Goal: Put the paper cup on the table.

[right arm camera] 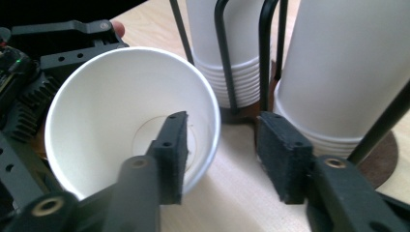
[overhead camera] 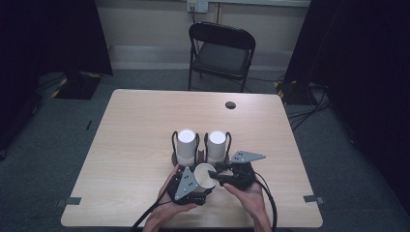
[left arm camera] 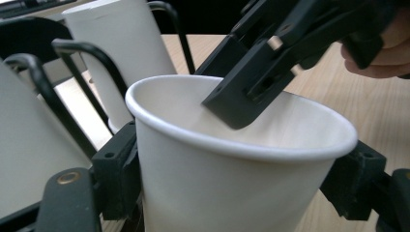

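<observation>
A single white paper cup (left arm camera: 232,164), pulled clear of the two racked white cup stacks (overhead camera: 186,147) and clamped in the left gripper (overhead camera: 191,186) jaws at the table's (overhead camera: 135,121) near edge, has the right gripper (right arm camera: 222,154) jaws loosely straddling its rim, probably releasing; setting it down remains.

Through the right gripper view I see my right claw (right arm camera: 222,159) standing apart across the cup (right arm camera: 111,111) wall: one pad inside, one outside, neither pressing. The left claw (right arm camera: 34,96) grips the cup from behind. Two cup stacks (right arm camera: 338,72) stand in a wire rack (right arm camera: 268,53) on the desk (right arm camera: 237,193).
</observation>
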